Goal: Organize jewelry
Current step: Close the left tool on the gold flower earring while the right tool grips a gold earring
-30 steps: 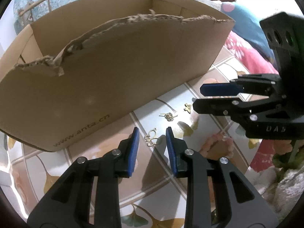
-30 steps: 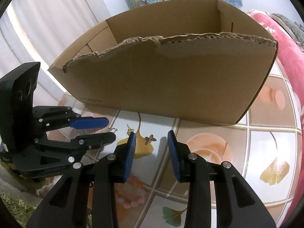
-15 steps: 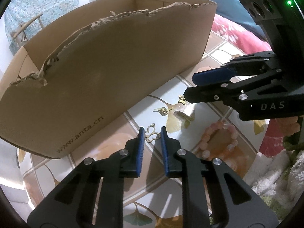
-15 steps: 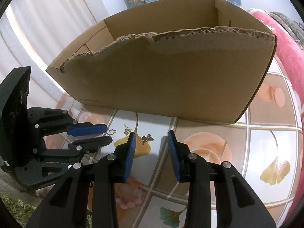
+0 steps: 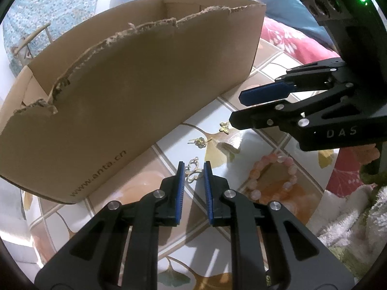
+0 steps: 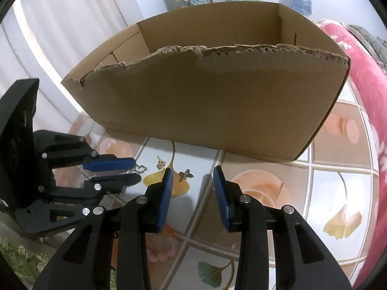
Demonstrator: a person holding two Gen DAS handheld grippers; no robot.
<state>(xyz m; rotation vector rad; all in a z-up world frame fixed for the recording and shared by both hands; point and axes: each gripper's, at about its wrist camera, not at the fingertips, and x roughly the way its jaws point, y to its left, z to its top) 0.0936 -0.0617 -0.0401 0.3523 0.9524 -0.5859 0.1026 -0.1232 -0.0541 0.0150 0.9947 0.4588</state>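
A gold looped earring (image 5: 193,173) lies on the tiled table between the tips of my left gripper (image 5: 193,169), whose jaws stand narrowly apart around it; it also shows in the right wrist view (image 6: 141,168). A gold flower earring (image 5: 200,142) and a gold butterfly earring (image 5: 225,127) lie farther on. A pink bead bracelet (image 5: 271,174) lies to the right. My right gripper (image 6: 192,176) is open and empty, close to the butterfly earring (image 6: 186,174). A torn cardboard box (image 5: 135,91) stands behind.
The box's tall front wall (image 6: 217,106) fills the area behind the jewelry. A red floral cushion (image 6: 362,72) lies at the right, a white fluffy towel (image 5: 350,212) at the table's near right edge.
My left gripper moved forward to the looped earring and narrowed its jaws around it. The right gripper stayed open and shifted little.
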